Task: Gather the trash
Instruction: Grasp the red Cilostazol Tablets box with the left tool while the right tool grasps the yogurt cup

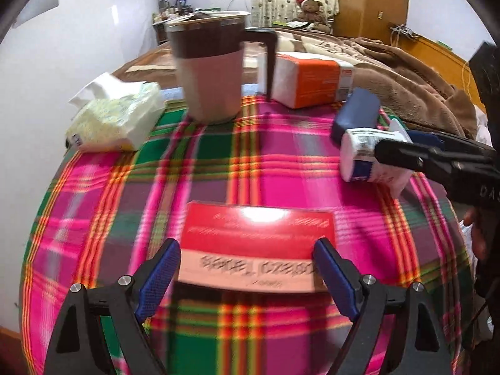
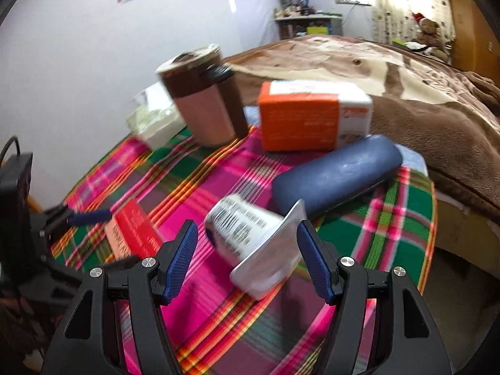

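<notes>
Covering a small round table, a plaid cloth [image 1: 250, 162] in pink, green and orange fills both views. At the upper centre of the left wrist view stands a lidded mug [image 1: 212, 68], brown above and pale pink below; its contents cannot be seen. Left of it lies a soft tissue pack [image 1: 115, 122] with a tissue sticking out, and right of it an orange and white box [image 1: 312, 79]. A dark blue case [image 2: 337, 175] lies shut at centre right of the right wrist view.

The left gripper [image 1: 247, 276], at the bottom of its view, is spread wide, with a flat red and white box [image 1: 259, 243] lying on the cloth between its blue pads; whether they touch it cannot be told.

The right gripper [image 2: 247, 259] is spread around a small white plastic cup [image 2: 250, 237], tipped on its side, barcode label up; its right pad meets the cup's foil rim, while its left pad stands clear
</notes>
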A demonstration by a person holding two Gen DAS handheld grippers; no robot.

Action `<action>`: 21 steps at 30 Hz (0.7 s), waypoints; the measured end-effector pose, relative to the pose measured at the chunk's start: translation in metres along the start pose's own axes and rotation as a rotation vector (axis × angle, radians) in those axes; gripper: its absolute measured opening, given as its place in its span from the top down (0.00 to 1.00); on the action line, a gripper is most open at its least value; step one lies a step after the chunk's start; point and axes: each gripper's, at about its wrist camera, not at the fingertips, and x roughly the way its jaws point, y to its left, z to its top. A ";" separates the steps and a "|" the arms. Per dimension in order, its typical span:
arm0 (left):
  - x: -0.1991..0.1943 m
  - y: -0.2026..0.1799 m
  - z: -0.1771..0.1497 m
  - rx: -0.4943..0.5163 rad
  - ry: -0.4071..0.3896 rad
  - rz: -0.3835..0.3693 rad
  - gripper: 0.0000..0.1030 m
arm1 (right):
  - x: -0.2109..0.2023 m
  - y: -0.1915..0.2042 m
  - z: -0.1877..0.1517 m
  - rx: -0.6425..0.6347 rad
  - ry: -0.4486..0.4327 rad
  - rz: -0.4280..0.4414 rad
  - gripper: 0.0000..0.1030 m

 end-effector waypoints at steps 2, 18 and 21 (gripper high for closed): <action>0.000 0.011 -0.003 -0.025 0.007 -0.019 0.15 | 0.000 0.006 -0.003 -0.016 0.017 0.024 0.35; -0.001 0.047 0.020 -0.101 -0.040 -0.115 0.15 | -0.027 0.004 0.011 0.038 -0.111 -0.201 0.35; 0.013 0.049 0.035 -0.116 -0.021 -0.116 0.15 | -0.016 0.000 0.020 0.083 -0.098 -0.222 0.35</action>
